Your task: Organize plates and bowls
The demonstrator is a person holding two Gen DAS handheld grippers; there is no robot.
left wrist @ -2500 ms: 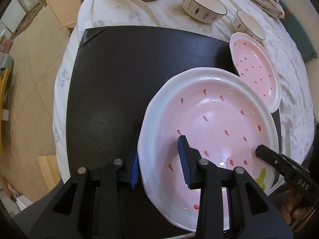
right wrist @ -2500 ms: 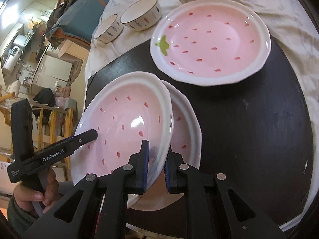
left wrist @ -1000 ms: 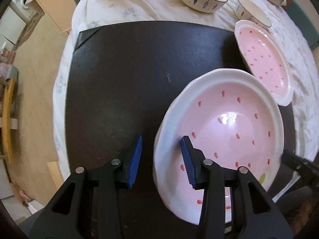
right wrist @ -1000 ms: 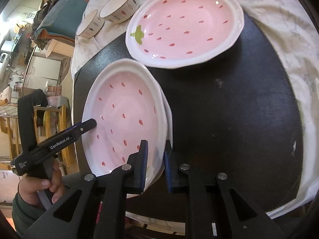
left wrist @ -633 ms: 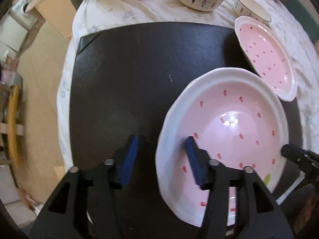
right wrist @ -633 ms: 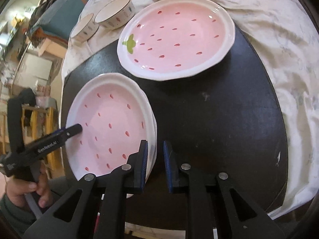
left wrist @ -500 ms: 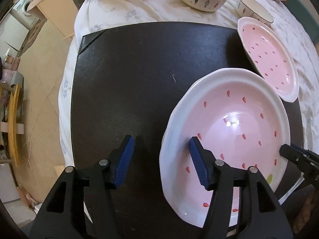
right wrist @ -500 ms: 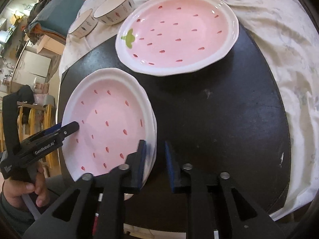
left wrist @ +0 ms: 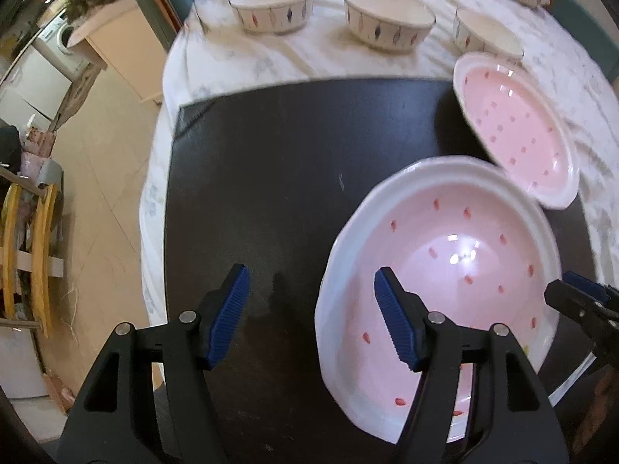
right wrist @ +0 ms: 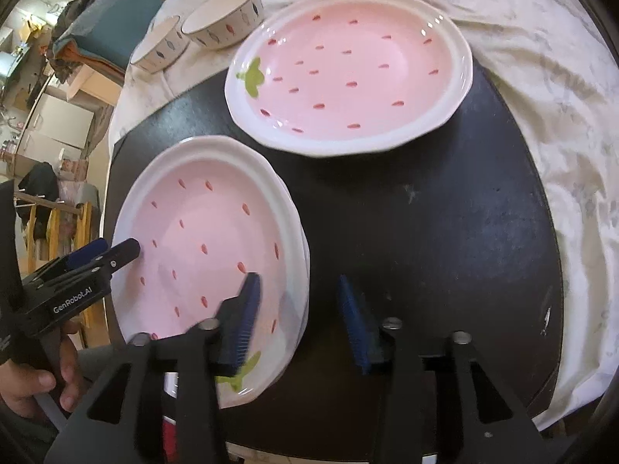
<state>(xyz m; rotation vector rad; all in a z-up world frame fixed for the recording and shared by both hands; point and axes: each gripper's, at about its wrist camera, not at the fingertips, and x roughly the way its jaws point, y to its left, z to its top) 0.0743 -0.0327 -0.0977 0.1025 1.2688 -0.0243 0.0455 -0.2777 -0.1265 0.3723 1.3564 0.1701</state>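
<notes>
While both sets of jaws are opening, the stacked pink strawberry-patterned ceramic plates (right wrist: 201, 247) lie flat on the square black mat (right wrist: 425, 239), the top one nested on another whose white rim shows along its right edge.

The left gripper (left wrist: 309, 317) stands fairly wide with blue ribbed pads; its right pad hangs over the stack's left rim and its left pad over bare mat, neither pressing on the plate. The right gripper (right wrist: 296, 317) is about as wide: its left pad sits above the stack's right side, its right pad over bare mat, and the rim lies between them untouched. In the right wrist view the left gripper's tip reaches in from nine o'clock over the stack's far rim, with the person's hand (right wrist: 35, 379) holding its handle at eight o'clock.

At one o'clock from the stack in the right wrist view lies a second single pink strawberry plate with a green leaf mark (right wrist: 348, 73), close to the stack but apart from it, partly on the mat and partly on the white crumpled cloth (right wrist: 541, 77). Beyond it, at twelve o'clock in the left wrist view, three white ceramic bowls with leaf motifs (left wrist: 387, 19) stand in a row on the cloth, apart from one another.

Past the table's left edge are a beige tiled floor (left wrist: 108, 201), a wooden rack (left wrist: 31, 255) and a pale cabinet (left wrist: 123, 50).
</notes>
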